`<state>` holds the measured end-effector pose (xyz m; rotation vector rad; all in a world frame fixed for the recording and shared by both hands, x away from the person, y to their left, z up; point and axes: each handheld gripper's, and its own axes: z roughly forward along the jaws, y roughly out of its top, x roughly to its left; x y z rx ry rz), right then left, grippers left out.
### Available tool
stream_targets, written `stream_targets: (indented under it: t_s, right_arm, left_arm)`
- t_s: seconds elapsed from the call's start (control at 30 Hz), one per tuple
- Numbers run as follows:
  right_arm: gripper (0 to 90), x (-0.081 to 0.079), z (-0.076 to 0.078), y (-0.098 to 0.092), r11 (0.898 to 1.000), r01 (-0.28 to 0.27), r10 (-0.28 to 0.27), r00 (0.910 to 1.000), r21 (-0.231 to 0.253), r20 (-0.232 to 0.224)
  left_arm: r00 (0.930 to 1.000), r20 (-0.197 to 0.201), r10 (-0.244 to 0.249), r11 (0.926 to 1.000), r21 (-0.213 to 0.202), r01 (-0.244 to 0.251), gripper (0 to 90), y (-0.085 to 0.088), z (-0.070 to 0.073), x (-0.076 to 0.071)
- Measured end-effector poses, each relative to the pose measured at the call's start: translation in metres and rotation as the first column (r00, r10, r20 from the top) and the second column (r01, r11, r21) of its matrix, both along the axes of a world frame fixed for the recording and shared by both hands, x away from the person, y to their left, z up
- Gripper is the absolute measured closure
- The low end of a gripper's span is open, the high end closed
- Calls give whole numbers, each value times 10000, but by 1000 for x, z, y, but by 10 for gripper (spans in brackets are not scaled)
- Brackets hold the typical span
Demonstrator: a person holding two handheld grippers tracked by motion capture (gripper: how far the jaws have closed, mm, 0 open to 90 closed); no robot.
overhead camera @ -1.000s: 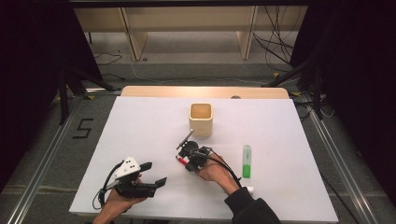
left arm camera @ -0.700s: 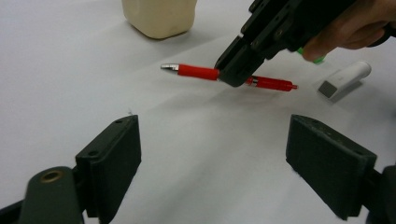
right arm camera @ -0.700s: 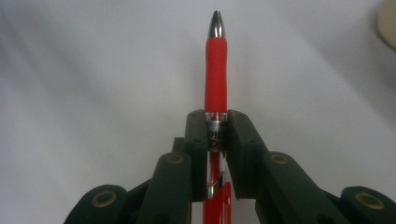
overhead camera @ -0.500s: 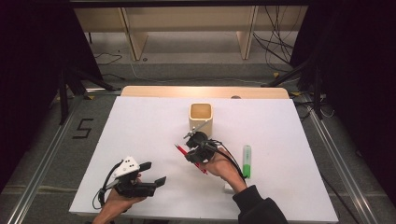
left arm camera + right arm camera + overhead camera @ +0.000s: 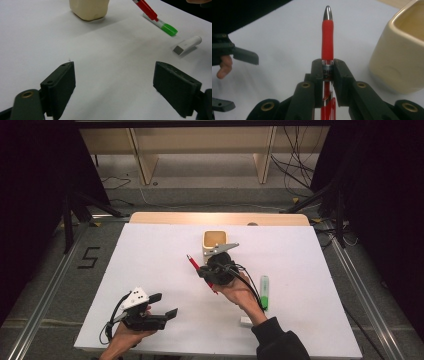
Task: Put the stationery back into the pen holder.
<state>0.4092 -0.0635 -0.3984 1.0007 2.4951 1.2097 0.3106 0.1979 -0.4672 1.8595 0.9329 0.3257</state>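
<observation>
A red pen [image 5: 327,37] with a silver tip sits clamped between the jaws of my right gripper [image 5: 327,66], tip pointing away from the camera. In the high view the right gripper [image 5: 204,273] holds the red pen [image 5: 193,263] above the table, just in front and left of the cream square cup [image 5: 215,241]. The cup [image 5: 402,47] stands close on the right in the right gripper view. Near the table's front left my left gripper [image 5: 164,305] rests low with its jaws wide apart and nothing between them [image 5: 112,82].
A green highlighter [image 5: 264,293] lies on the white table [image 5: 150,260] right of the right hand. A small white block [image 5: 246,321] lies near the front edge. Both lie beyond the left gripper's jaws, highlighter [image 5: 167,27] and white block [image 5: 187,44].
The right gripper has carried the red pen up and farther from the person, toward the cup, and the pen has swung more upright. The left gripper has stayed put.
</observation>
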Motion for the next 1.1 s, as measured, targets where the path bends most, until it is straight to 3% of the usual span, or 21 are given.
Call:
stream_targets:
  t_s: [0.33,0.67,1.1]
  right_arm:
    - [799,9,16,-16,9896,696,-799,9937,1263,784]
    - [799,24,28,-25,9783,1268,-1479,9813,1641,1231]
    - [798,43,36,-28,9611,1916,-2214,9650,1990,1404]
  left_arm:
    - [9999,33,104,9999,-82,-104,177,2,0,1]
    - [9999,51,129,9998,-130,-128,176,2,0,1]
    - [9999,76,80,9999,-86,-80,176,2,0,1]
